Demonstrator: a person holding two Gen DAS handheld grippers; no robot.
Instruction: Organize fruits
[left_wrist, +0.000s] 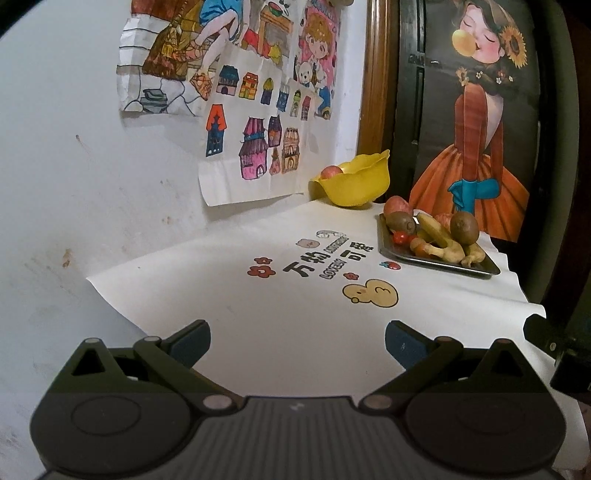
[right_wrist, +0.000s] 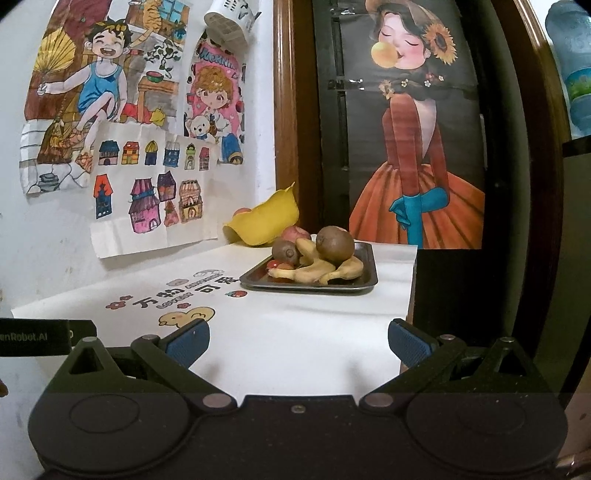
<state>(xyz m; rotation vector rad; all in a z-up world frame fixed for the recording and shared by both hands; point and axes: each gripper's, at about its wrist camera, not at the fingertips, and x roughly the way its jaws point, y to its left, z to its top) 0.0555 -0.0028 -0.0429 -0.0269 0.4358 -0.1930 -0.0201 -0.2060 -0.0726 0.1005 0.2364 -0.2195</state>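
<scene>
On the far right of the white printed tablecloth (right_wrist: 295, 332), a dark metal tray (right_wrist: 364, 282) holds piled kiwis, bananas and apples beside a yellow plastic bowl (left_wrist: 354, 184). Left gripper (left_wrist: 297, 341) and right gripper (right_wrist: 298, 341) hover near, jaws wide, empty. Lifting one fruit could send its round neighbours rolling.

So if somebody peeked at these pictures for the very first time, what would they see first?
Probably the dark metal tray at the far right of the white table, piled with bananas, two brown kiwis and small red fruits. Right behind it sits a bright yellow bowl with one apple inside. Colourful drawings on the wall catch the eye too.
</scene>
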